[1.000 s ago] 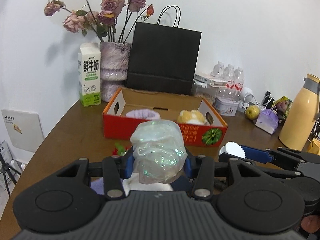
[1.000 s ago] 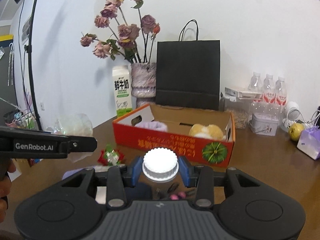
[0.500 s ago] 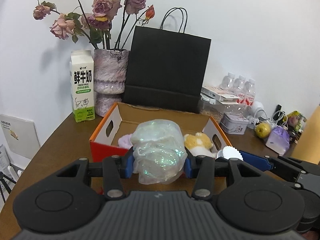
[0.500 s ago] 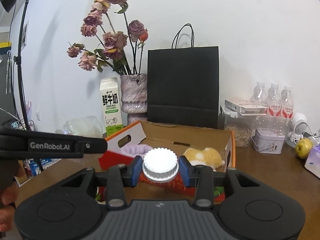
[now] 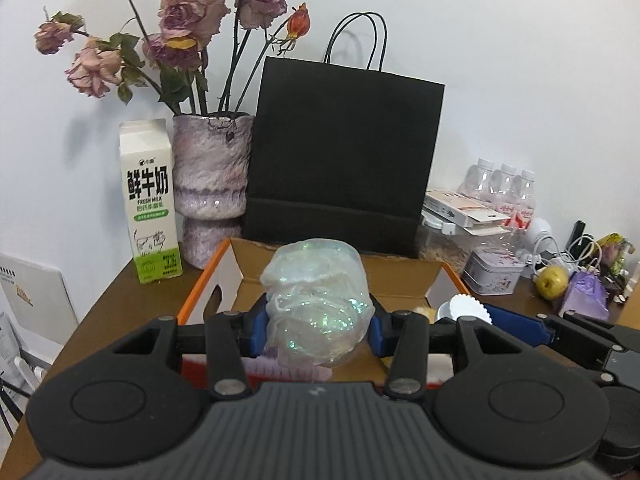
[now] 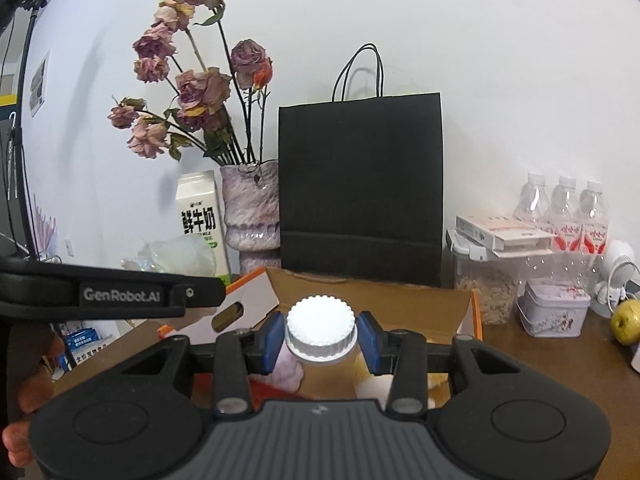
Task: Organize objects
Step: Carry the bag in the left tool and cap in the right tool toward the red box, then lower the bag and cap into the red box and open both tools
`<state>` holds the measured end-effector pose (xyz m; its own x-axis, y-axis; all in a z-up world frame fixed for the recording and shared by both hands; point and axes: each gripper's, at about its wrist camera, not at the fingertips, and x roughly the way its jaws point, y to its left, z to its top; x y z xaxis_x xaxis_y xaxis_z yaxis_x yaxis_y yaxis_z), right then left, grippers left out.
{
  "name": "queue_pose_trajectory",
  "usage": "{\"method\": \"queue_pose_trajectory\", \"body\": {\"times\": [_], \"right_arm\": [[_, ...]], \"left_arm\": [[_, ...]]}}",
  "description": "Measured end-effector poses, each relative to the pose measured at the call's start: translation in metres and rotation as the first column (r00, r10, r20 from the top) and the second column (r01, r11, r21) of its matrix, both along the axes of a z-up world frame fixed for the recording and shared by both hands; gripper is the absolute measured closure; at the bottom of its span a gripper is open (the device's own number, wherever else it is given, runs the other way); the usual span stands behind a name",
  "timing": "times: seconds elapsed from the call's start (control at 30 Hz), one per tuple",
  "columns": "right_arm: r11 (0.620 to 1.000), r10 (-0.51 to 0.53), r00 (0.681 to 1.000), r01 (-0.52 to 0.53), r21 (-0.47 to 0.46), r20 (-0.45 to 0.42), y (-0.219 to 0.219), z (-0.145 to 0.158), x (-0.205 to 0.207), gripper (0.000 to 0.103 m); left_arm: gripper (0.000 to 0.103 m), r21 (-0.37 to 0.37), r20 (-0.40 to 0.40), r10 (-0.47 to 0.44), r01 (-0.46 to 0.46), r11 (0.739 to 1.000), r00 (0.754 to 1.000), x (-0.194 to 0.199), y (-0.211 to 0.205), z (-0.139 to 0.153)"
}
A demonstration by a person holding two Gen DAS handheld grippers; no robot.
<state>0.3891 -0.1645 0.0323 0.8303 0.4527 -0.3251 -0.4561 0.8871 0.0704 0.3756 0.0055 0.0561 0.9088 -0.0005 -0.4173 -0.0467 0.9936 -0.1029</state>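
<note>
The left gripper (image 5: 318, 330) is clamped on a crumpled, iridescent clear plastic wrapper (image 5: 318, 308), its blue pads pressing the bundle from both sides. It holds the wrapper above the near edge of an open cardboard box (image 5: 400, 276) with orange-red outer walls, which sits on the brown wooden worktop (image 5: 120, 304).

The right gripper (image 6: 320, 338) is closed on a jar with a white ribbed lid (image 6: 320, 328), the blue pads touching the lid on either side. The jar hangs over the same box (image 6: 400, 304), just above a pale purple object (image 6: 286, 368) and a yellowish one (image 6: 438, 380) lying inside; what these are cannot be told.

Behind the box stands a black paper bag (image 5: 344, 160) against the wall. To its left are a purple-grey vase (image 5: 212, 184) of dried roses (image 5: 188, 12) and a fresh milk carton (image 5: 150, 200). To the right of the box lie a small tin (image 6: 554, 308), three water bottles (image 6: 564, 208) and a yellow-green fruit (image 6: 626, 322).
</note>
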Motion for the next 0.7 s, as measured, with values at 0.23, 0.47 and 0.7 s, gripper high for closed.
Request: {"method": "queue_pose_trajectory", "body": {"times": [0.23, 0.47, 0.7], "right_arm": [[1.000, -0.002, 1.000, 0.002, -0.009, 0.011, 0.007, 0.003, 0.034, 0.064], [1.000, 0.001, 1.000, -0.002, -0.026, -0.014, 0.012, -0.006, 0.066, 0.064], [0.999, -0.002, 1.000, 0.000, -0.049, -0.030, 0.020, -0.019, 0.082, 0.064]], "left_arm": [[0.056, 0.040, -0.010, 0.022, -0.022, 0.999, 1.000, 0.041, 0.004, -0.004], [0.056, 0.018, -0.020, 0.027, -0.027, 0.999, 0.999, 0.070, 0.013, -0.019], [0.056, -0.011, -0.031, 0.009, -0.009, 1.000, 0.999, 0.086, 0.018, -0.029]]}}
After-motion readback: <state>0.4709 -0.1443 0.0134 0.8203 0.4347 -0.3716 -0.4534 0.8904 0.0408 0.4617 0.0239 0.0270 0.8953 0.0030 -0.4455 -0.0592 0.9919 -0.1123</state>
